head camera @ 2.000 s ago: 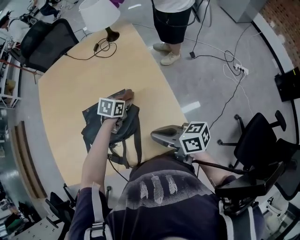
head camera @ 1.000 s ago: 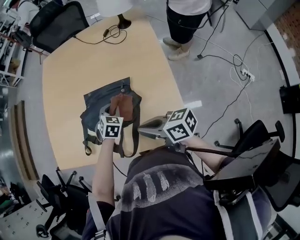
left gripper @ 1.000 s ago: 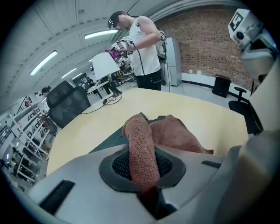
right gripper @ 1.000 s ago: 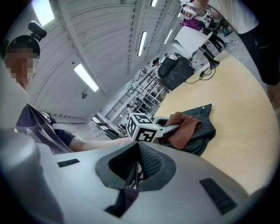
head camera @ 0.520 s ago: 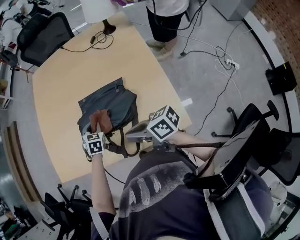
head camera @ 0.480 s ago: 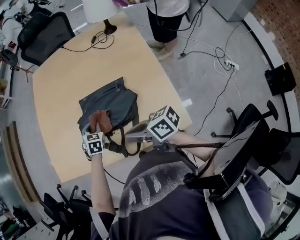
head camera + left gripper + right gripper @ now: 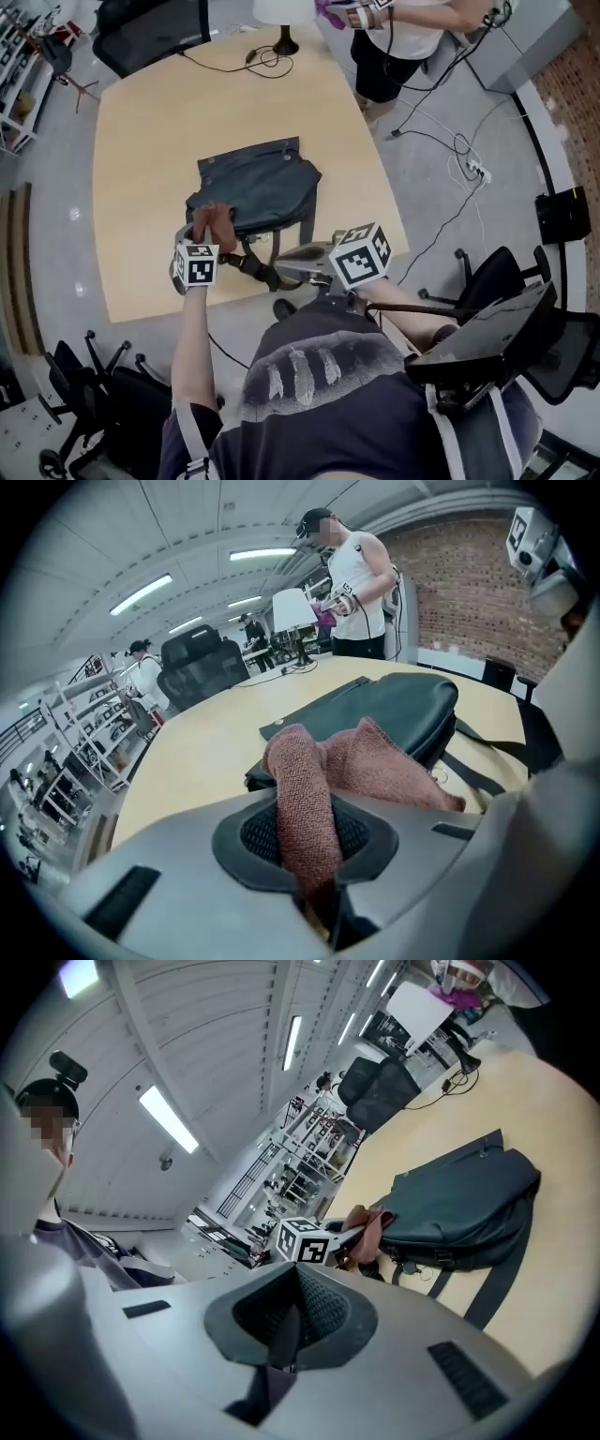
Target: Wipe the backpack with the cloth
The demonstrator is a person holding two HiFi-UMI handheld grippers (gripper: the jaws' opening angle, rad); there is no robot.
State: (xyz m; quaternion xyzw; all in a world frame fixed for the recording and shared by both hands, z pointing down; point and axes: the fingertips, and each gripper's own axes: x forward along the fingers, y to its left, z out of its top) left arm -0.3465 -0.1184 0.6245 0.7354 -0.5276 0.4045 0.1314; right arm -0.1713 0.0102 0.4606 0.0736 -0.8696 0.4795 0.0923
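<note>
Backpack (image 7: 253, 187), dark grey-blue, lies flat on the wooden table (image 7: 150, 122), toward the table's 6 o'clock edge in the head view; its straps (image 7: 307, 225) trail off toward 6 o'clock. Cloth (image 7: 217, 223), reddish-brown and bunched, rests against the backpack's 7 o'clock corner. The left gripper view shows the cloth (image 7: 314, 789) running down into the left gripper (image 7: 317, 907), jaws pinched tight on it, with the free end draped onto the backpack (image 7: 403, 700). In the head view the left gripper (image 7: 210, 234) sits at 7 o'clock of the bag. Right gripper (image 7: 283, 255) is at the bag's 5 o'clock, near the straps; contact not resolvable. In its own view the right gripper (image 7: 281, 1335) has jaws pressed together with nothing between them, backpack (image 7: 459, 1199) ahead at 2 o'clock. A lamp (image 7: 286, 14) stands at the table's 12 o'clock; a standing person (image 7: 403, 28) is at 1 o'clock, an office chair (image 7: 150, 28) at 11 o'clock.
</note>
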